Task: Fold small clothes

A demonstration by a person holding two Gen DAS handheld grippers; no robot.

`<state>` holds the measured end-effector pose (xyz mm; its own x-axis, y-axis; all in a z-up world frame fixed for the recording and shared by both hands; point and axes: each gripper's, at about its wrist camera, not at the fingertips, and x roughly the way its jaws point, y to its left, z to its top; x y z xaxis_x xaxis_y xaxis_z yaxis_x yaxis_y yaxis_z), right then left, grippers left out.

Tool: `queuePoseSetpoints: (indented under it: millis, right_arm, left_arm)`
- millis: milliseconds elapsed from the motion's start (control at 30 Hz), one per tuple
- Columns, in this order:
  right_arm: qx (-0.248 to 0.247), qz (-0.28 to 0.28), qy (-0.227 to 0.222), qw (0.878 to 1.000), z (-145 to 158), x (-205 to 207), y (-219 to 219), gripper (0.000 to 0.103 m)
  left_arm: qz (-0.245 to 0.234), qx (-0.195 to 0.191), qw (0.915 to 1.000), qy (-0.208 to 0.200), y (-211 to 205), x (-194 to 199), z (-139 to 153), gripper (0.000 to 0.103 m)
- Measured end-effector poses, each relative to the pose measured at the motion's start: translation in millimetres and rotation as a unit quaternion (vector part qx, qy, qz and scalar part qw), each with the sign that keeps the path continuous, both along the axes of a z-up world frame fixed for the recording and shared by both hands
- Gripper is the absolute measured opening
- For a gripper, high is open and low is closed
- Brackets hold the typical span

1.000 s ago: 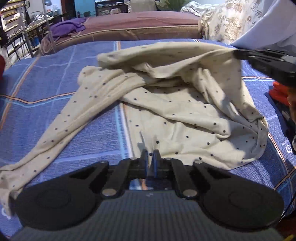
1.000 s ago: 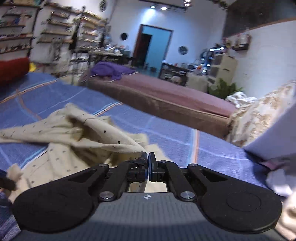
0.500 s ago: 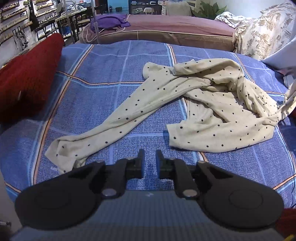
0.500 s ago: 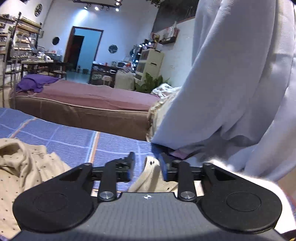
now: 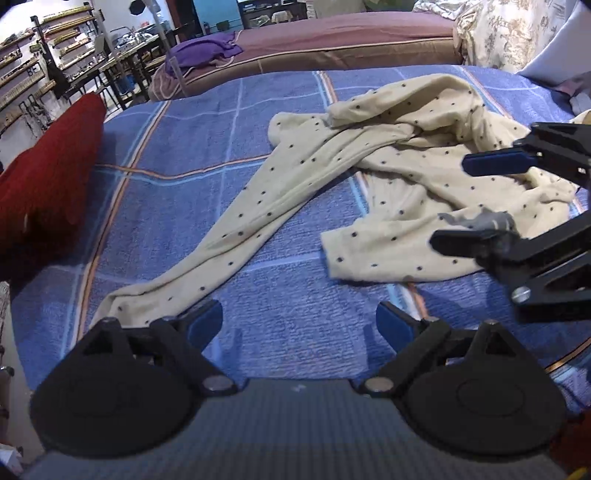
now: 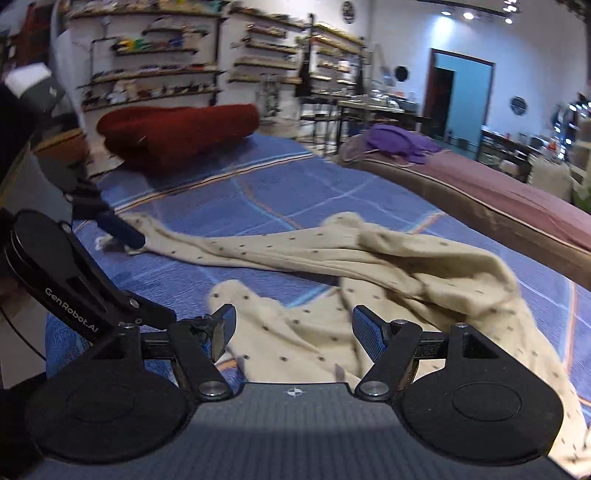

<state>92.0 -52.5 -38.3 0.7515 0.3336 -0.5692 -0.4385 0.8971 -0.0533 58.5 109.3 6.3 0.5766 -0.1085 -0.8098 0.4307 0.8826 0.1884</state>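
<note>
Both tongs let go, L (image 5: 299, 325) & R (image 6: 291, 332) opening wide, empty; garment (image 5: 406, 177) bunched on bed (image 5: 184, 192), next pinch may catch two layers.

A blue bedspread (image 5: 177, 206) with orange and pale-blue crossing stripes covers the bed. A dark red rolled blanket (image 5: 44, 188) lies at its left edge. Beyond the bed stands a second bed with a mauve cover (image 5: 332, 37), and a purple cloth (image 5: 201, 50) is heaped at its left end. A floral-print pillow (image 5: 506, 33) sits at the upper right. Wall shelves (image 6: 159, 70) crowded with small items line the room's left side, and a blue doorway (image 6: 461, 88) opens in the far wall under ceiling spotlights (image 6: 469, 14).
</note>
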Motion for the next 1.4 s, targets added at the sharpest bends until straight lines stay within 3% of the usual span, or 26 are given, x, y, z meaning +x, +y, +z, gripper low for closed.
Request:
queuePoseSetpoints:
  millis: [100,167,233,267,433,567,700,800,867,967,1033,1067,1100,1133,1200,1267,1300,1333,1367,1400]
  right_arm:
    - [-0.041,0.038,0.029,0.998,-18.6,22.1,36.0,0.103]
    - [-0.075,0.043,0.049,0.995,-31.7,30.2,50.2,0.090]
    - [-0.083,0.022,0.057,0.995,-38.7,24.7,48.8,0.021]
    - [-0.067,0.004,0.060,0.996,-36.6,20.5,40.9,0.010]
    - [0.008,-0.059,0.085,0.995,-11.5,-27.0,-19.2,0.008]
    - [0.040,-0.061,0.164,0.984,-0.2,-100.2,-74.3,0.007]
    - [-0.022,-0.136,0.258,0.956,-12.8,-186.5,-122.1,0.007]
    - [0.001,-0.212,0.275,0.938,-12.1,-225.0,-150.6,0.007]
    - [0.008,-0.236,0.267,0.934,-10.9,-235.3,-154.6,0.007]
    - [0.017,-0.247,0.258,0.934,-13.5,-237.2,-151.0,0.007]
    - [0.005,-0.245,0.256,0.935,-16.6,-235.4,-147.2,0.007]
    - [0.006,-0.244,0.255,0.936,-16.8,-236.0,-148.1,0.007]
    - [0.005,-0.244,0.254,0.936,-16.6,-235.2,-148.5,0.007]
    - [0.004,-0.244,0.252,0.937,-16.2,-234.6,-149.0,0.007]
    - [0.010,-0.249,0.252,0.935,-15.7,-234.3,-152.5,0.007]
    - [0.013,-0.256,0.252,0.933,-16.4,-232.6,-154.5,0.007]
    - [0.012,-0.257,0.253,0.932,-17.7,-231.6,-154.3,0.007]
    - [0.011,-0.258,0.254,0.932,-18.6,-230.8,-153.4,0.007]
    - [0.011,-0.260,0.254,0.931,-19.2,-230.3,-152.9,0.007]
    - [0.012,-0.263,0.254,0.931,-19.0,-230.5,-152.6,0.007]
  left_arm:
    - [0.039,0.013,0.9991,0.013,28.9,1.2,-5.2,0.091]
    - [0.065,0.007,0.9976,0.023,47.2,1.7,-7.1,0.091]
    - [0.086,-0.007,0.9958,0.031,61.4,1.7,-8.6,0.091]
    - [0.091,-0.013,0.9952,0.033,65.5,1.6,-9.4,0.091]
    - [0.073,-0.036,0.9961,0.034,54.8,1.7,-14.2,0.091]
    - [0.016,-0.041,0.9985,0.032,13.6,0.8,-18.1,0.091]
    - [-0.032,-0.047,0.9980,0.027,-25.7,-1.1,-20.3,0.091]
    - [-0.068,-0.081,0.9938,0.032,-46.5,-3.3,-18.7,0.091]
    - [-0.092,-0.100,0.9902,0.033,-58.3,-4.0,-20.1,0.091]
    - [-0.097,-0.040,0.9945,0.003,-74.2,5.4,-30.4,0.089]
    - [-0.082,0.025,0.9945,-0.059,-77.1,15.3,-31.9,0.086]
    - [-0.081,0.056,0.9906,-0.095,-77.0,19.8,-29.1,0.086]
    - [-0.091,0.074,0.9858,-0.120,-76.0,22.3,-25.4,0.090]
    - [-0.111,0.085,0.9810,-0.134,-74.5,25.2,-22.6,0.103]
    - [-0.187,0.109,0.9707,-0.103,-75.7,31.4,-26.2,0.103]
    - [-0.226,0.128,0.9616,-0.089,-79.7,36.7,-36.5,0.103]
    - [-0.238,0.139,0.9577,-0.081,-82.4,39.5,-43.9,0.099]
    - [-0.247,0.141,0.9565,-0.065,-83.3,43.3,-48.3,0.088]
    - [-0.251,0.119,0.9594,-0.049,-81.6,47.6,-47.7,0.081]
    - [-0.242,0.094,0.9651,-0.033,-79.8,55.4,-43.4,0.048]
